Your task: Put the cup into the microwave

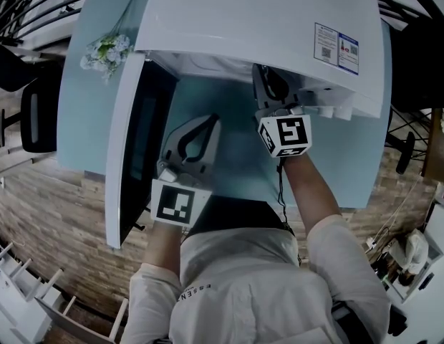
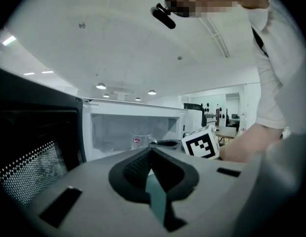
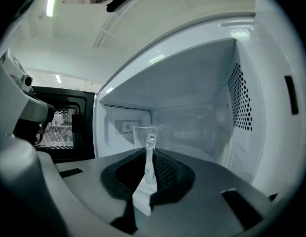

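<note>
The white microwave [image 1: 265,27] stands on the table with its door [image 1: 132,142] swung open to the left. A clear glass cup [image 3: 141,135] hangs inside the cavity, and my right gripper [image 3: 149,151] is shut on its near side. In the head view the right gripper [image 1: 272,95] reaches under the microwave's top, so its tips are hidden there. My left gripper [image 1: 208,124] hovers in front of the opening, shut and holding nothing. The left gripper view shows the left gripper [image 2: 152,150] with its tips together, with the cup [image 2: 142,141] and the right gripper's marker cube [image 2: 202,144] beyond.
The light blue table [image 1: 351,163] carries the microwave. A bunch of pale flowers [image 1: 107,49] lies at its far left corner. The dark mesh window of the open door [image 2: 34,157] stands close on the left. The cavity's right wall [image 3: 242,98] has vent holes.
</note>
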`<state>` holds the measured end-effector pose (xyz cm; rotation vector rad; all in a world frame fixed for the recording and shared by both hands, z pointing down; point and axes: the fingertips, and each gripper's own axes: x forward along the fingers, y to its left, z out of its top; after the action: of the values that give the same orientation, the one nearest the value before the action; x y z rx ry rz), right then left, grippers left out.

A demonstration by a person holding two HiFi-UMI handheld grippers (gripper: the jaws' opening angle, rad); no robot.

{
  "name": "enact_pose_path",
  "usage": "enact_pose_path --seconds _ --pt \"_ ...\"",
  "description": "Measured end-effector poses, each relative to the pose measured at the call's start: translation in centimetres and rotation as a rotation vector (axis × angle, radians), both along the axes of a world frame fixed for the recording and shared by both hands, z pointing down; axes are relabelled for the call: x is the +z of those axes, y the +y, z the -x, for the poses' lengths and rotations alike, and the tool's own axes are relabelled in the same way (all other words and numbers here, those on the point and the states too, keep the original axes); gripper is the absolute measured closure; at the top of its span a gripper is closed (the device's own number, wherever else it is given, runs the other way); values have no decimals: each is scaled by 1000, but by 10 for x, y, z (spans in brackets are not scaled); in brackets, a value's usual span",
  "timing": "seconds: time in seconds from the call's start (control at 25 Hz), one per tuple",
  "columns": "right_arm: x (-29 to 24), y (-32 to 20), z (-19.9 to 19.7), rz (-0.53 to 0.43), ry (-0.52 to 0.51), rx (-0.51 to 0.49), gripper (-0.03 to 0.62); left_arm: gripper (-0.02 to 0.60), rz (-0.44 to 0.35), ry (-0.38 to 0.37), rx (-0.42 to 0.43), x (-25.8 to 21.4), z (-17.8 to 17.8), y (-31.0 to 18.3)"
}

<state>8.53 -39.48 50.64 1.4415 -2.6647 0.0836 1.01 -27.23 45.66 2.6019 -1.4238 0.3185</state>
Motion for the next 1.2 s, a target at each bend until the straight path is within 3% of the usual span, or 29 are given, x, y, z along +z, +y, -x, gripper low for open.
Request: enact_pose_path --seconds 0.4,0.44,0.56,0.6,1.0,1.2 --pt "2 2 -2 -6 -21 -6 552 580 -1 -14 -6 0 6 5" --pt "2 4 1 1 -16 -20 542 581 -1 -11 -6 0 6 5" --pt "-1 10 6 8 -5 -23 409 580 0 -9 5 -2 4 6" --pt "-4 12 4 2 -8 -10 405 580 -3 -9 11 -4 3 7" --pt "-50 50 -17 -31 -55 62 407 580 -50 37 45 -38 -1 14" --pt "-85 87 -25 -23 -111 55 518 581 -85 35 60 -63 -2 22"
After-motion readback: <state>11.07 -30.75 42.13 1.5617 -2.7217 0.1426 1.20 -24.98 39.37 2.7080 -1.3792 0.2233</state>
